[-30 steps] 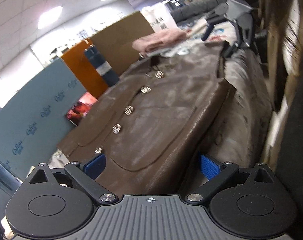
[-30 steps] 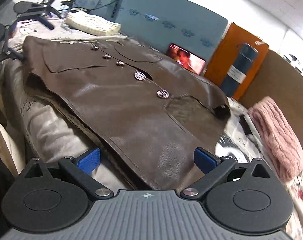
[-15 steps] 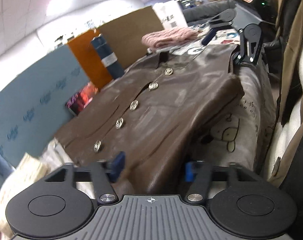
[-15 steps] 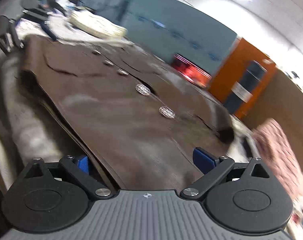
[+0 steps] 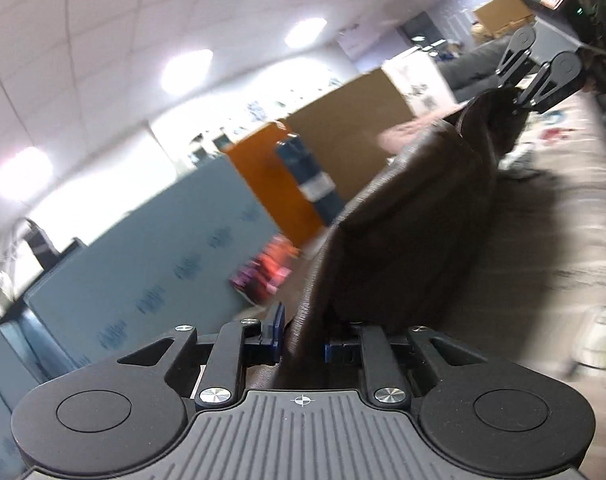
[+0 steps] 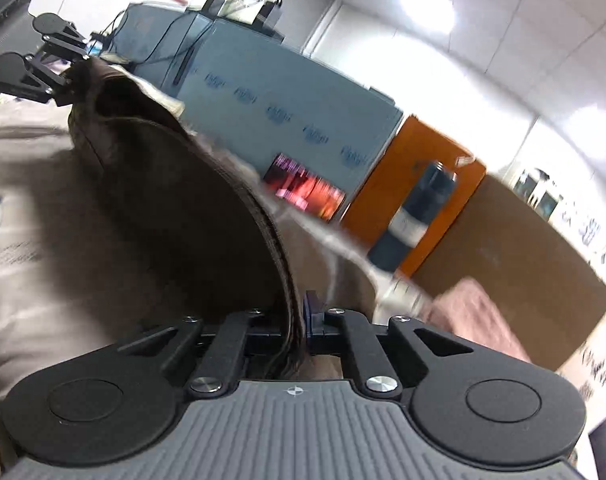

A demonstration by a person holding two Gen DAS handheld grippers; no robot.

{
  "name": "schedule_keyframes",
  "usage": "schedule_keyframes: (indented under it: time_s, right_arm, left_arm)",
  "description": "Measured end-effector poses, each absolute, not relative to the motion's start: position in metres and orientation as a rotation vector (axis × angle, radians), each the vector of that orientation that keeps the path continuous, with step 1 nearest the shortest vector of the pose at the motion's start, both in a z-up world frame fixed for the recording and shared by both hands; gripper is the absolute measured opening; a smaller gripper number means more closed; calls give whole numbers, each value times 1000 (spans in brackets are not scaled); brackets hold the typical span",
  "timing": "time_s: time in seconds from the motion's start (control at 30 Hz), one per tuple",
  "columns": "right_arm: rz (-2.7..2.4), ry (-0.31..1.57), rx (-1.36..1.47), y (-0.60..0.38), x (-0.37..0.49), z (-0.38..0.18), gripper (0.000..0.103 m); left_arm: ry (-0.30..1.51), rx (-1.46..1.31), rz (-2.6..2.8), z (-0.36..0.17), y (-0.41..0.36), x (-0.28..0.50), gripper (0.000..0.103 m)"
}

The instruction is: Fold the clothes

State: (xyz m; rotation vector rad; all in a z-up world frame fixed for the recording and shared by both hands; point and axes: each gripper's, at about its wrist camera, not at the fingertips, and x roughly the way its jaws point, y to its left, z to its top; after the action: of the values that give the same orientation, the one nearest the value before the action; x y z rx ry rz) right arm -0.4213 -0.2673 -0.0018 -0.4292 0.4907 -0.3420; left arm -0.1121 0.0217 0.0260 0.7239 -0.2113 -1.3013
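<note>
Clearly, both views show the brown jacket (image 5: 407,216) lifted by one edge off the beige blanket (image 5: 551,240). Only the left wrist view shows its underside as a dark sheet running to the right gripper (image 5: 519,98). The left gripper (image 5: 303,334) has its jaws closing, hem between the blue pads. Only the right wrist view shows the stitched edge (image 6: 281,264) curving towards the left gripper at upper left. The right gripper (image 6: 299,320) has its jaws nearly together, clamped on that edge. A pink knit (image 6: 479,316) lies further right.
</note>
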Motion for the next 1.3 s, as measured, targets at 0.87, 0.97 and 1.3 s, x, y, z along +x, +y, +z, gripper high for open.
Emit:
schedule_keyframes:
  time_s: [0.87, 0.97, 1.3]
  right_arm:
    - [-328, 505, -254, -420, -289, -44, 9]
    - [-397, 502, -278, -422, -289, -48, 33]
    - [-506, 437, -127, -448, -308, -50, 60]
  left_arm:
    - [11, 824, -1314, 4, -158, 20, 17]
    - [25, 823, -1299, -2, -170, 27, 22]
    - [79, 684, -1192, -8, -173, 52, 63]
